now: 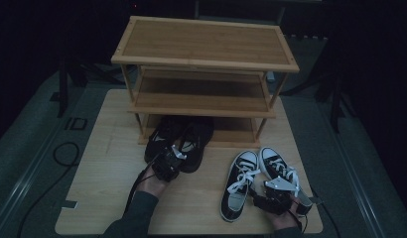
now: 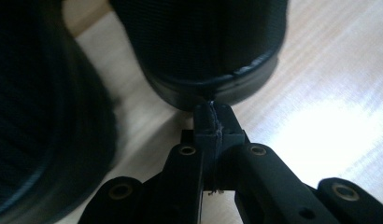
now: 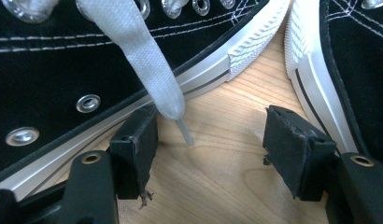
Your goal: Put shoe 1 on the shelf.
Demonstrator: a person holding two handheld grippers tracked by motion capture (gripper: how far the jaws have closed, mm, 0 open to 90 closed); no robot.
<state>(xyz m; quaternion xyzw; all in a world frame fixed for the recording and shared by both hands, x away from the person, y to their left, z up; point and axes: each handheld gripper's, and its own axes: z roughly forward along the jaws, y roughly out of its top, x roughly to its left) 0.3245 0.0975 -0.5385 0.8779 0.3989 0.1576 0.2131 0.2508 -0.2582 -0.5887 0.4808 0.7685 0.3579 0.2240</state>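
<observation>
Two plain black shoes [image 1: 164, 139] [image 1: 197, 141] lie in front of the bottom shelf of a wooden shoe rack [image 1: 204, 49]. My left gripper [image 1: 170, 157] is at their heels. In the left gripper view it [image 2: 213, 123] is shut, tips touching the heel rim of one black shoe [image 2: 203, 51], with the other black shoe [image 2: 40, 116] at the left. Two black-and-white sneakers [image 1: 238, 183] [image 1: 281, 171] lie to the right. My right gripper [image 3: 213, 135] is open, low over the board between the sneakers [image 3: 54, 70] [image 3: 353, 60]. A white lace [image 3: 147, 65] hangs by its left pad [image 3: 138, 140].
The rack stands at the back of a light wooden board [image 1: 107, 163] and has three shelves. Grey carpet [image 1: 33, 124] surrounds the board, and a black cable [image 1: 62, 153] loops at the left. Bare board lies left of the black shoes.
</observation>
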